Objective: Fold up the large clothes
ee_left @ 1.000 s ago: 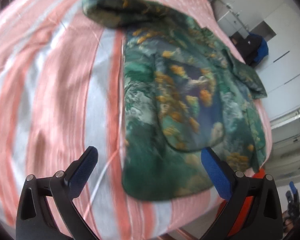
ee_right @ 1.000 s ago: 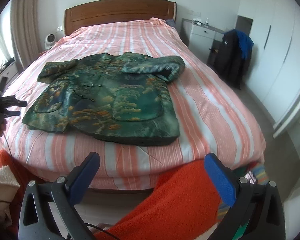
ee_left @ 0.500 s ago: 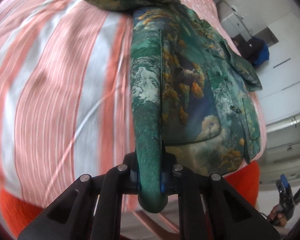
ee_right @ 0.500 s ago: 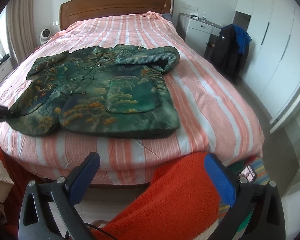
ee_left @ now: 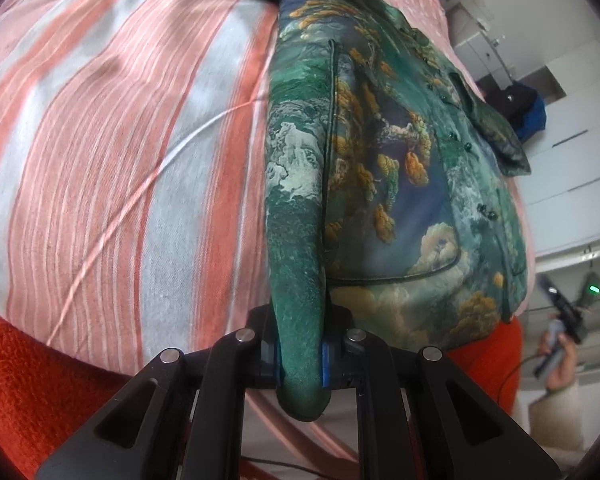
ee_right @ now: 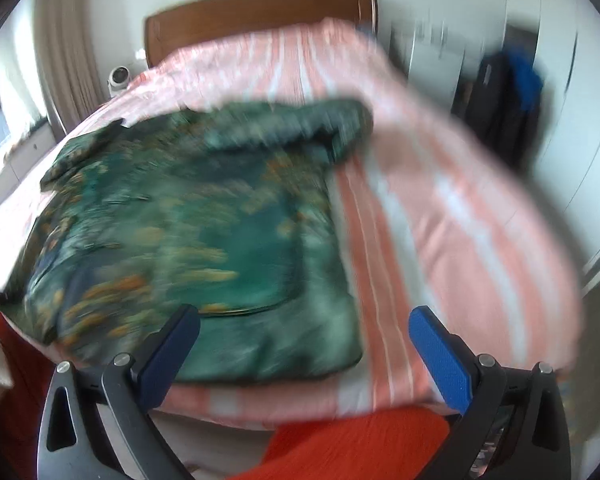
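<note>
- While the jacket (ee_left: 384,168) lies spread flat with no fold in its body that I can see, I judge the task barely begun — one corner is gripped, and every fold is left to do.
- My left gripper (ee_left: 300,360) is clamped tight on the jacket's hem corner nearest the foot edge of the bed (ee_left: 112,152); the cloth bunches into a thick roll between the blue pads and pokes out below them.
- My right gripper (ee_right: 304,344) stands wide open with nothing between its fingers, hovering over the foot edge just short of the jacket's other hem corner — that view is badly blurred, so I cannot tell how close it is to the cloth.
- The jacket lies front up across the foot half of the bed, hem along the foot edge, collar toward the wooden headboard (ee_right: 256,16).
- It is a padded, glossy piece, dark green with orange and pale cloud-like patterning, a piped patch pocket and a row of small dark buttons down the front.
- One sleeve lies doubled over near the shoulder.
</note>
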### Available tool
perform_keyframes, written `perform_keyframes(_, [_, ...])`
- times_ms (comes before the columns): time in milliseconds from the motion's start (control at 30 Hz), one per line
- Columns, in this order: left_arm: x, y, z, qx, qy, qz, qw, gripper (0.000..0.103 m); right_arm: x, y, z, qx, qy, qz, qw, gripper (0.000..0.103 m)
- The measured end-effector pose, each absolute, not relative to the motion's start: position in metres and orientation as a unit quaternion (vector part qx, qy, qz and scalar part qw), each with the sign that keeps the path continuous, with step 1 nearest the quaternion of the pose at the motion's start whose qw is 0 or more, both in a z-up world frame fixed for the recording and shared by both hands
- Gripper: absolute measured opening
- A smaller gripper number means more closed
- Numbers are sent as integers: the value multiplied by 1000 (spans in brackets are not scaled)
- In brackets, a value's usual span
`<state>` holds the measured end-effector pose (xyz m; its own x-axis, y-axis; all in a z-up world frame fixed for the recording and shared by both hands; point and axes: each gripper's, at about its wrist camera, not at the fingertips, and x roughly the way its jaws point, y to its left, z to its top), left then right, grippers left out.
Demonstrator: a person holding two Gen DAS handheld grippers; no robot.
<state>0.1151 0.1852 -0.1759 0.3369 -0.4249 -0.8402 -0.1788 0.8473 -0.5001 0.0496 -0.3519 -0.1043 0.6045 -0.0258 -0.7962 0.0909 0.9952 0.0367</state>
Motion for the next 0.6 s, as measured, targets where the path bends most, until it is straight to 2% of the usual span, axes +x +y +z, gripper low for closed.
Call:
perform_keyframes(67, [118, 193, -167, -302, 566, -92, 761, 11, 74, -385, -130, 109, 485, -16, 868, 102])
perform_keyframes(100, [119, 198, -161, -320, 562, -98, 757, 11, 83, -396, -142, 154, 500, 5, 852, 93])
perform_keyframes(133, [122, 203, -153, -337, 556, -107, 752, 10, 91, -402, -151, 203, 509, 46, 835, 66])
perform_keyframes(167, [126, 208, -142, -351, 550, -115, 749, 10, 99, -399, -155, 226, 523, 84, 818, 53])
perform_keyframes(200, [129, 212, -133, -362, 544, -122, 747, 10, 102, -394, -152, 216, 530, 89, 815, 34])
perform_keyframes(233, [134, 217, -121, -372, 537, -130, 746, 10, 108, -387, -142, 206, 532, 95, 816, 19])
perform_keyframes(333, [147, 224, -85, -386, 515, -147, 751, 10, 116, -387, -97, 277, 492, 140, 813, 16])
perform_keyframes(467, [164, 230, -55, -414, 499, -156, 746, 10, 122, -395, -34, 376, 433, 182, 799, 15])
perform_keyframes(533, [163, 229, -53, -382, 506, -138, 761, 10, 122, -394, -20, 373, 424, 183, 804, 15])
perform_keyframes(600, [150, 232, -74, -361, 530, -119, 758, 10, 119, -390, -21, 338, 439, 156, 818, 15])
